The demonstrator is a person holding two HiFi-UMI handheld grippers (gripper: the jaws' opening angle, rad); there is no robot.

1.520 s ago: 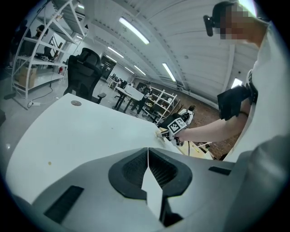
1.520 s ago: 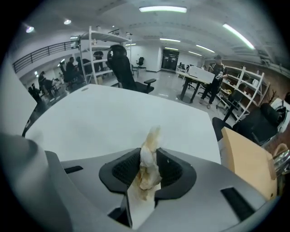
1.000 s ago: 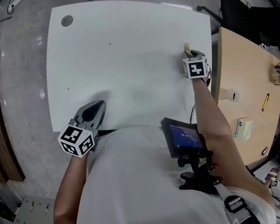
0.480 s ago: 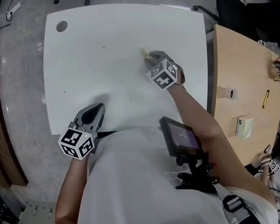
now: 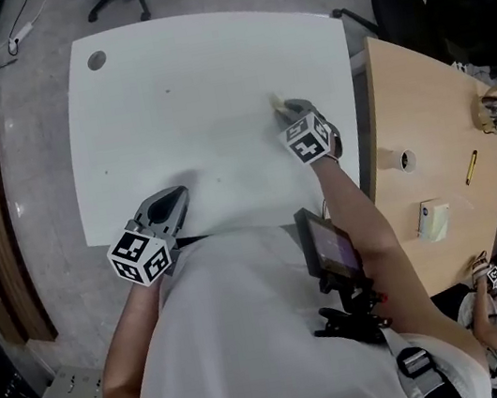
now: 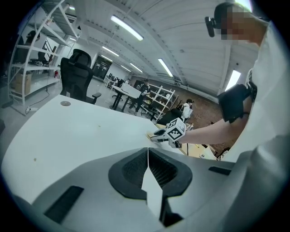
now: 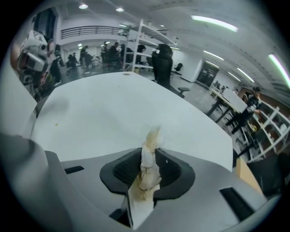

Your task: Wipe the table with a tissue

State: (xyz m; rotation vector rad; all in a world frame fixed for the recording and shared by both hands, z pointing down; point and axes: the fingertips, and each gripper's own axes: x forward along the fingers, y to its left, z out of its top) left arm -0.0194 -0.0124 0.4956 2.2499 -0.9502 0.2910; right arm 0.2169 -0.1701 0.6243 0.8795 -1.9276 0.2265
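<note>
Right of centre, the outstretched arm tips the right gripper (image 5: pixel 285 107) steeply down, jaws pinching a crumpled tissue (image 7: pixel 148 165) that points lengthwise beyond them (left gripper (image 5: pixel 173 197) closed on nothing).

- In the head view my right gripper (image 5: pixel 288 108) sits mostly under its own marker cube (image 5: pixel 310 137). Only a scrap of the tissue (image 5: pixel 276 101) pokes out.
- My shirt (image 5: pixel 244 337) covers the white table's (image 5: pixel 189 80) near edge.
- The wooden table (image 5: pixel 424 115) runs off the right edge, and the small things (image 5: pixel 433 220) on it are too small to name.
</note>
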